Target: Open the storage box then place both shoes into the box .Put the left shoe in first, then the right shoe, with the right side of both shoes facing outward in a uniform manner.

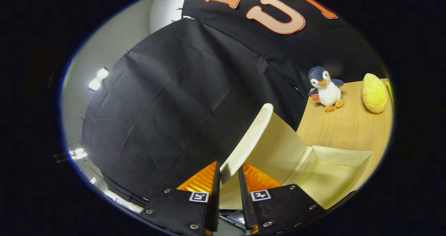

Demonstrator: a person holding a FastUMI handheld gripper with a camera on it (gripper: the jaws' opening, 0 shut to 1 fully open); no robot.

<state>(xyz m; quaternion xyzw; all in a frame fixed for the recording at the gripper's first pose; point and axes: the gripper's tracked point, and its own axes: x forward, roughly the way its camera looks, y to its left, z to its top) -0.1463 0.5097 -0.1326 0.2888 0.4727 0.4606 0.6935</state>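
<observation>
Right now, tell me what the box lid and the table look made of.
Box lid, pinched between the tool fingers: probably fabric-covered board; its cream face shows a fine woven texture, matte. Table: light wood or wood-look laminate, with faint grain lines and a smooth, low-sheen surface.

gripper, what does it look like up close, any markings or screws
The gripper has two flat dark mounting plates, each bearing a small square black-and-white marker and round metal screws. Two thin fingers rise from them, backed by ribbed wedge-shaped blocks.
</observation>
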